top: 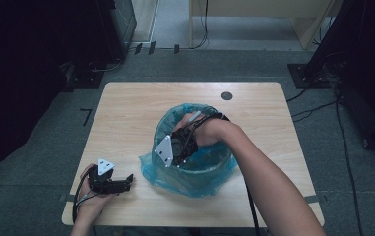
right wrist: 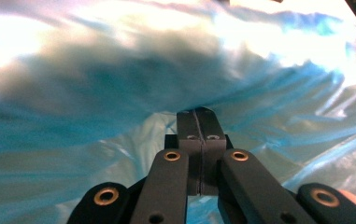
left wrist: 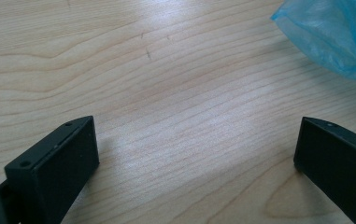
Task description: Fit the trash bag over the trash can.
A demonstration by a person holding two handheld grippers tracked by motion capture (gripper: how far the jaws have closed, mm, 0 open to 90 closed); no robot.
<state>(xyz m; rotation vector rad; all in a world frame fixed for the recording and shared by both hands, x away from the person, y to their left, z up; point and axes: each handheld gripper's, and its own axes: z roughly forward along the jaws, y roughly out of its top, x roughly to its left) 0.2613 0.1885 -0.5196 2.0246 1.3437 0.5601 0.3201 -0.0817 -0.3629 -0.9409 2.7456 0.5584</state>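
**My right gripper inside the blue-lined bin**

A round bin [top: 195,162] stands near the middle of the pale wooden tabletop [top: 126,113], a little toward the near edge. A thin, crinkled, translucent blue plastic bag [top: 155,169] lines it and spills over the rim onto the wood. I cannot tell what, if anything, lies inside. My right gripper [right wrist: 197,122] reaches down into the bin, its two black jaws pressed flat together; whether a fold of bag is pinched between them I cannot tell. My left gripper [top: 126,181] rests near the near-left corner, jaws spread wide over bare, grained wood, with nothing between them. A small dark round disc [top: 227,96] sits near the far edge.
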